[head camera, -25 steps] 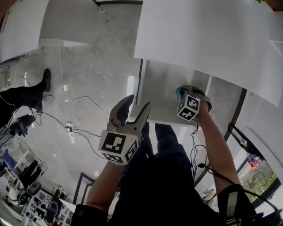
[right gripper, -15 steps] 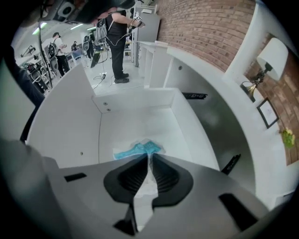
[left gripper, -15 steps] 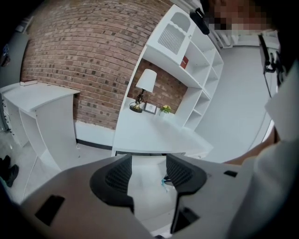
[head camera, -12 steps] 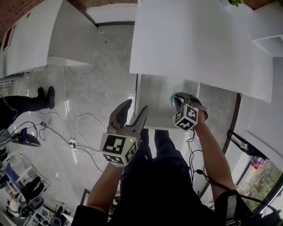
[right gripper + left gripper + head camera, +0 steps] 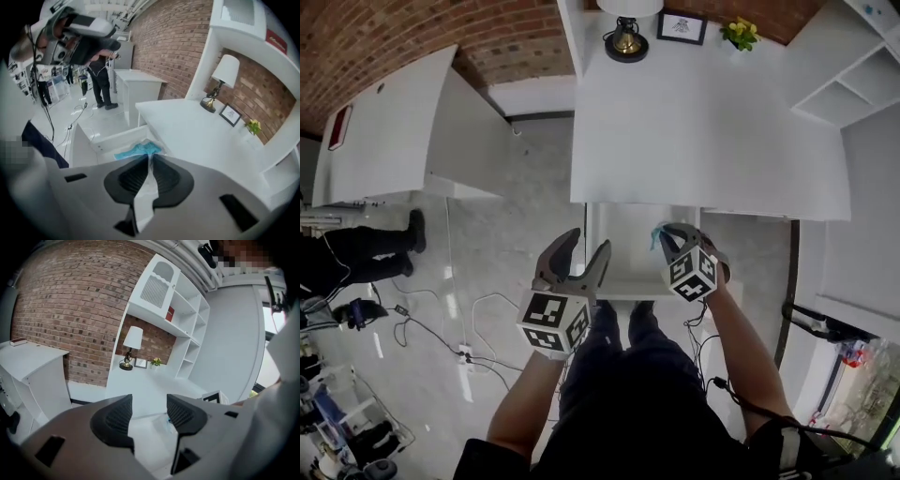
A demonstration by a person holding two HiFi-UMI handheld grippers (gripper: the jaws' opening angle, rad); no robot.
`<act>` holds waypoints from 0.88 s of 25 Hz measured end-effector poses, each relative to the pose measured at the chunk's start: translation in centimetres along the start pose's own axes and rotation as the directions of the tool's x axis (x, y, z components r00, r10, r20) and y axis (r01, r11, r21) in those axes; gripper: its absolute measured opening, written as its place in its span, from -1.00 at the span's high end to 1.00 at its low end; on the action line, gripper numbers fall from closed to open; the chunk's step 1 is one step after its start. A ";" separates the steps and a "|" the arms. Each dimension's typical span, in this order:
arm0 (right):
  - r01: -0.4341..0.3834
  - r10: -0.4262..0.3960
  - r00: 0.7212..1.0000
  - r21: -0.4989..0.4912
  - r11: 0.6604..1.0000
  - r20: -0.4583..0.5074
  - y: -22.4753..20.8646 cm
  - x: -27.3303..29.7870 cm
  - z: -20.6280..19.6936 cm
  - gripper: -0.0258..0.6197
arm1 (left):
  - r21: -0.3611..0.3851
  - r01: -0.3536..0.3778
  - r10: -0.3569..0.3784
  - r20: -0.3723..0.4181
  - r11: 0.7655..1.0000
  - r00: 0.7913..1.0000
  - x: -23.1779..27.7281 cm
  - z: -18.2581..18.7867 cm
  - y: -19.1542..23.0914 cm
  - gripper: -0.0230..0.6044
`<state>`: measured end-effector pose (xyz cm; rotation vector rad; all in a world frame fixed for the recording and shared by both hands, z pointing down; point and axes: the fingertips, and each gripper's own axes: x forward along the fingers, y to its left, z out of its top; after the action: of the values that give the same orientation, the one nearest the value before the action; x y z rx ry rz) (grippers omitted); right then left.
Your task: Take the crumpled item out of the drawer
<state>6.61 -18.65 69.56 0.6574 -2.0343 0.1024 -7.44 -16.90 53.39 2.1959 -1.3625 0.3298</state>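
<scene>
The crumpled item (image 5: 138, 151), a white and teal wad, is pinched between the pads of my right gripper (image 5: 150, 159), which is shut on it. In the head view the right gripper (image 5: 667, 234) holds the item (image 5: 656, 236) above the right side of the open white drawer (image 5: 623, 279), just below the desk's front edge. A drawer wall (image 5: 112, 137) shows beneath the item. My left gripper (image 5: 587, 244) hovers over the drawer's left side, open and holding nothing. In its own view the left gripper (image 5: 149, 405) looks along the white desk top (image 5: 145, 385).
A lamp (image 5: 625, 28), a picture frame (image 5: 680, 26) and a small yellow plant (image 5: 739, 33) stand at the back of the desk. A white cabinet (image 5: 403, 131) is to the left, shelves (image 5: 844, 75) to the right. Cables (image 5: 469, 319) and a bystander's legs (image 5: 356, 253) are on the floor.
Both grippers have risen. The right one has lifted the crumpled item up from the drawer. The head view now takes in the whole desk top and the brick wall.
</scene>
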 end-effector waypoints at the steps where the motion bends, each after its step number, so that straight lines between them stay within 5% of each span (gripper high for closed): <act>1: 0.007 -0.008 0.999 0.040 0.999 0.031 -0.5 -0.9 0.8 0.83 | 0.000 0.003 -0.003 0.007 1.000 1.000 -0.1 0.5 -0.2 0.20; 8: 0.065 -0.097 0.983 0.198 0.978 0.158 -3.9 -6.3 4.0 0.83 | 0.021 0.019 -0.019 0.031 1.000 0.999 -0.7 3.2 -1.8 0.20; 16: 0.126 -0.165 0.982 0.341 0.932 0.089 -9.7 -6.0 -0.1 0.83 | 0.026 0.001 -0.002 0.047 1.000 0.999 -0.4 4.5 -1.9 0.20; 22: 0.182 -0.190 0.982 0.339 0.923 -0.010 -14.6 -3.5 -2.9 0.83 | -0.006 -0.049 0.050 0.018 0.999 0.999 -0.4 3.1 -0.2 0.20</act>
<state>17.36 -28.69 65.52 1.0690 -1.9825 0.3400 -7.63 -18.29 50.56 2.1682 -1.4277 0.3244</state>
